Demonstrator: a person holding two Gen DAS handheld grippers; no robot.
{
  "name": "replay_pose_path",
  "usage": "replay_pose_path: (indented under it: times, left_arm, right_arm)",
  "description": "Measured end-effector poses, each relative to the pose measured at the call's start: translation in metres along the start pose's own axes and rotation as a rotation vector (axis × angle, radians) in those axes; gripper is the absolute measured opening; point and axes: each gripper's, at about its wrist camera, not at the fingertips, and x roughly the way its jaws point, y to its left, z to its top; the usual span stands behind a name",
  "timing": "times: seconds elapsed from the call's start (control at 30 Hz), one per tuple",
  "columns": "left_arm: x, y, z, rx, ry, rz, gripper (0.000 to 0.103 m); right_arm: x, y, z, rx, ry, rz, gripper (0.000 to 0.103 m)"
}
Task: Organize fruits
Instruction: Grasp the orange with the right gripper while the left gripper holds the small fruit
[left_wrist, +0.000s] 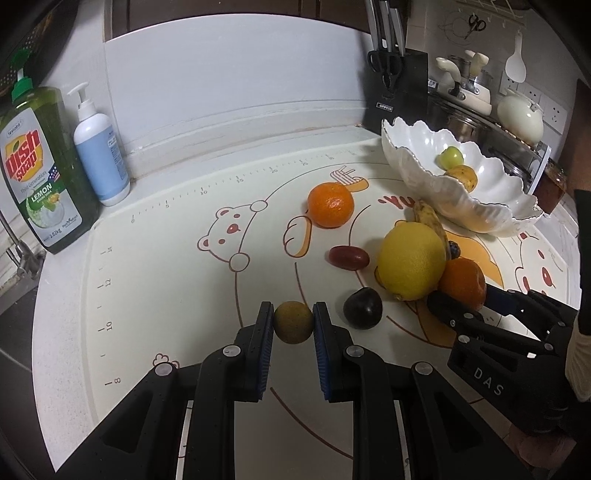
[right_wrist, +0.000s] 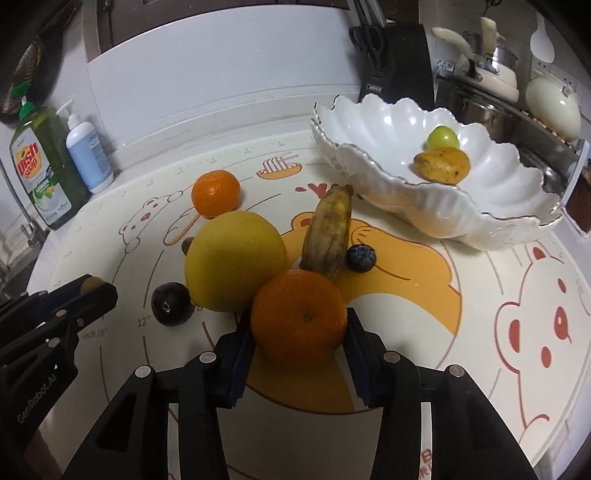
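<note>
In the left wrist view, the left hand-held gripper is clamped on a small brown-green fruit just above the printed mat on the counter, with a dark plum just beside it and a lemon further right. In the right wrist view, the right hand-held gripper has its pads against both sides of an orange that touches the lemon and a banana, while the white bowl behind holds a green fruit and a yellow fruit.

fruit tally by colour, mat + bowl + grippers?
Orange: 2
Yellow: 3
Green: 1
Olive-brown: 1
Dark: 2
Red: 1
Total: 10
</note>
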Motion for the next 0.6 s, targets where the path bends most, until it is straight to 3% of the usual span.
replay_pose_path:
  times: [0.6]
  left_arm:
    - [-0.017,-0.054,0.036,0.065,-0.057,-0.074,0.022]
  right_arm:
    - [-0.057,-0.047,0.014,0.078,-0.123,-0.076,0.046]
